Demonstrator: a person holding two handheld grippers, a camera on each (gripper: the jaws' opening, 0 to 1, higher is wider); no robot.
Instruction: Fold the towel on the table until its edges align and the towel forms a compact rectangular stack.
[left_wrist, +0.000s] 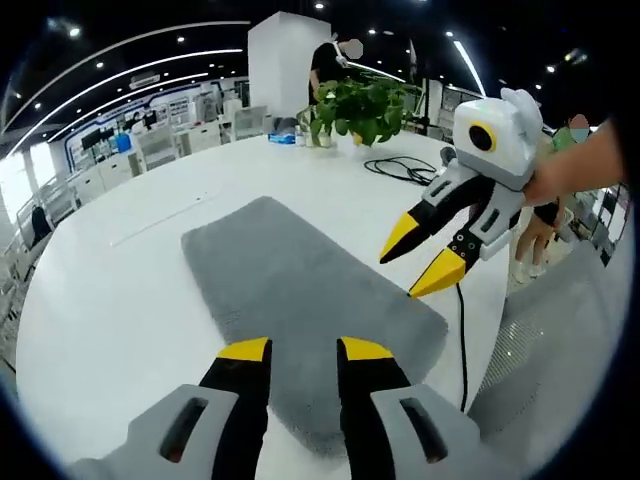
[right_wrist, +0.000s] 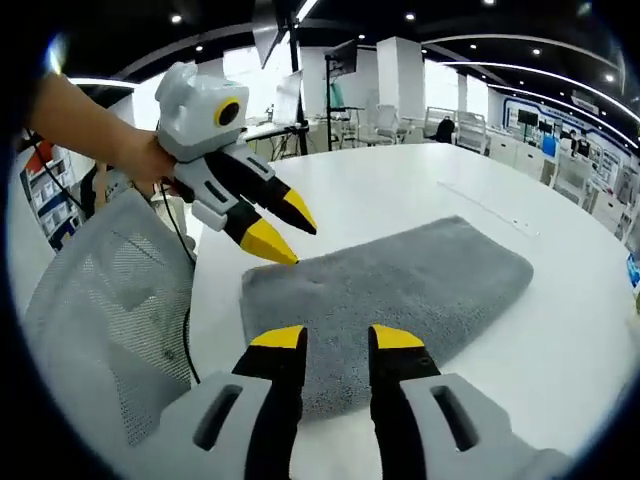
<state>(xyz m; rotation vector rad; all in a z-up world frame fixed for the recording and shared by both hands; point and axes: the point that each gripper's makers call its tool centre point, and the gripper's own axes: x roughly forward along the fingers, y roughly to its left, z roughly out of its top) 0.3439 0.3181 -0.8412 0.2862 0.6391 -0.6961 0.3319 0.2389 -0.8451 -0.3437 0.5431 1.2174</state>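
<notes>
Left gripper view: left gripper (left_wrist: 304, 349) parted, empty, above near short edge of towel (left_wrist: 300, 300); long axis straight ahead on table (left_wrist: 120, 300).

Right gripper view: right gripper (right_wrist: 338, 338) parted over same end, empty, about equally near.

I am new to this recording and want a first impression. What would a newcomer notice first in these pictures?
First, the grey towel lying flat in a long rectangle on the white table. Next, the two yellow-tipped hand-held grippers: the left hand-held gripper and the right hand-held gripper, both open and poised at one short end of the towel. Farther back, a green potted plant stands on the table near a black cable.
</notes>
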